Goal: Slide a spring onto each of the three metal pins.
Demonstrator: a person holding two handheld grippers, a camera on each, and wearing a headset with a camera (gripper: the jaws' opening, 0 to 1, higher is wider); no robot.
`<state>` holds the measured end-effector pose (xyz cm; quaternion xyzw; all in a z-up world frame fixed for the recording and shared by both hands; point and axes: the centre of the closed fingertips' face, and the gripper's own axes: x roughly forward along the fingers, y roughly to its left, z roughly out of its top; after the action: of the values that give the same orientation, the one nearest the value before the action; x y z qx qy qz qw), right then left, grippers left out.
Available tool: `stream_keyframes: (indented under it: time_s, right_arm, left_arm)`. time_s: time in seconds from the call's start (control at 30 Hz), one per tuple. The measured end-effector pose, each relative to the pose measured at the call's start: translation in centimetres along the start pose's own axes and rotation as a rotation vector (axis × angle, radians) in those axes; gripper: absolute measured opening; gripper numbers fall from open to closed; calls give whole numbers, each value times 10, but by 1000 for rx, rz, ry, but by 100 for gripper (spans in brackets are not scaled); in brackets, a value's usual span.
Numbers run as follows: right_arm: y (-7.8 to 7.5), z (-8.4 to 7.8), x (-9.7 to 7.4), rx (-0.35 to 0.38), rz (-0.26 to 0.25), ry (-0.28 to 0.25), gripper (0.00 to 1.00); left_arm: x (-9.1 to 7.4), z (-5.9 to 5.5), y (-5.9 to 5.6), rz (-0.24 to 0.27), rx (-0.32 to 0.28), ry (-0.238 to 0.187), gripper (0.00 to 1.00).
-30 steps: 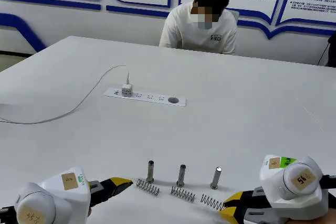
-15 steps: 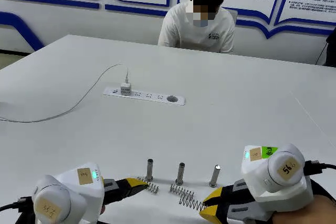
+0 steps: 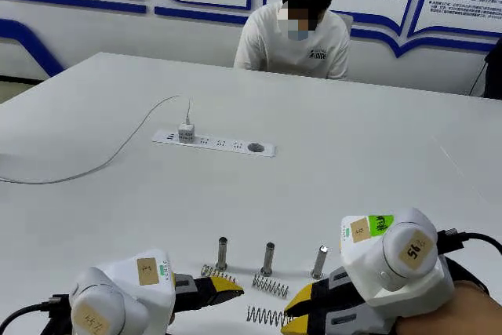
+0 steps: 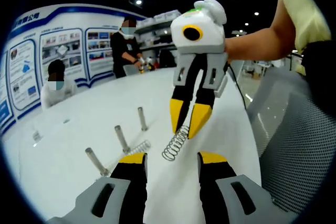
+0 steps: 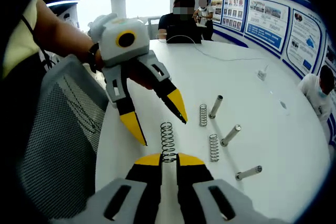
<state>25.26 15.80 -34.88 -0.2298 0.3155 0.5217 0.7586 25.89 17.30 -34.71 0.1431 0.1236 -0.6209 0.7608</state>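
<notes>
Pulled from the pins (image 3: 268, 259), one spring (image 5: 167, 139) is now clamped by its end in the right gripper (image 5: 168, 159); the left gripper (image 4: 171, 157) gapes. So thin a grip could slip.

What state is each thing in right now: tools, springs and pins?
Left tool: open, empty.
Right tool: shut on held spring, which is on no pin.
Left loose spring: lying on the table.
Middle loose spring: lying on the table.
Left pin: upright, bare.
Middle pin: upright, bare.
Right pin: upright, bare.
</notes>
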Motion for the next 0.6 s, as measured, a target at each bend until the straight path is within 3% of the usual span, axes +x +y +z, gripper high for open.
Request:
stream_keyframes:
  time_s: [0.4, 0.6]
  right_arm:
    - [11, 1, 1, -23, 40, 20, 11]
    - [12, 4, -3, -27, 44, 19, 11]
  left_arm:
    - [3, 1, -10, -36, 64, -2, 17]
    - [3, 1, -10, -35, 86, 2, 14]
